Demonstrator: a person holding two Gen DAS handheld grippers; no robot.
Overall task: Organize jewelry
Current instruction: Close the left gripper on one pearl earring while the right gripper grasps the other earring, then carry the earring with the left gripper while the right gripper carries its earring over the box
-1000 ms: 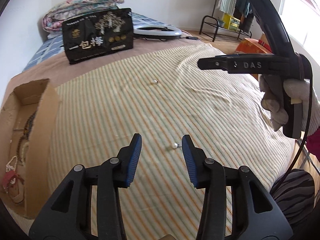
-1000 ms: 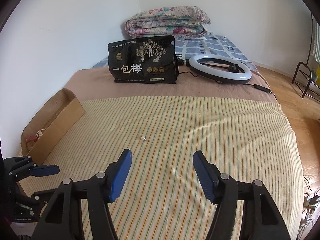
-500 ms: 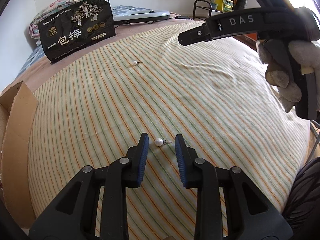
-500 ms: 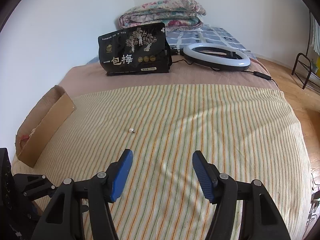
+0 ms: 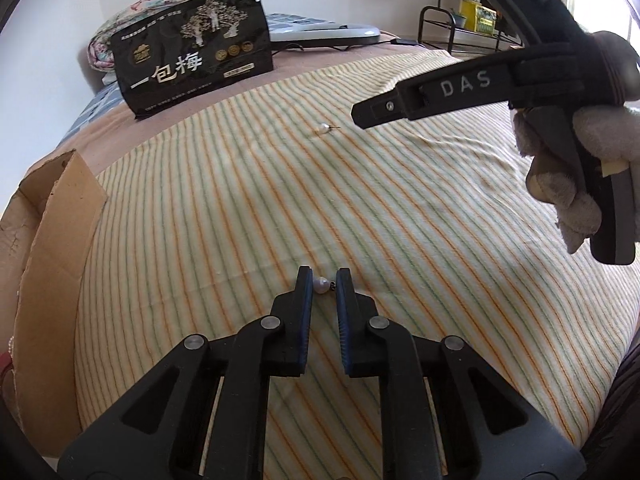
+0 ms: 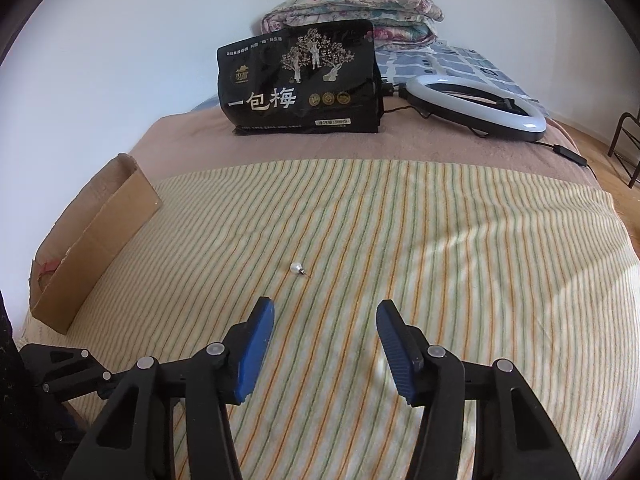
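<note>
A pearl stud earring (image 5: 320, 285) lies on the striped cloth (image 5: 400, 220) between the tips of my left gripper (image 5: 323, 280). Its jaws are closing, and the blue pads (image 5: 306, 292) touch the earring on both sides. A second pearl earring (image 6: 296, 268) (image 5: 323, 129) lies farther up the cloth, a little ahead and left of my right gripper (image 6: 324, 308). That gripper's jaws are closing with nothing between them. In the left wrist view the right gripper (image 5: 360, 114) hovers just right of this earring, held by a gloved hand (image 5: 580, 168).
A cardboard box (image 5: 52, 220) (image 6: 92, 236) holding some jewellery stands at the cloth's left edge. At the back are a black snack bag (image 6: 300, 84), a ring light (image 6: 476, 100) with its cable and a folded quilt (image 6: 360, 4). A metal rack (image 5: 460, 28) stands beyond the bed.
My left gripper has sunk onto the near earring and its jaws have narrowed around it. My right gripper has come down closer to the far earring, and its jaws have narrowed a little.
</note>
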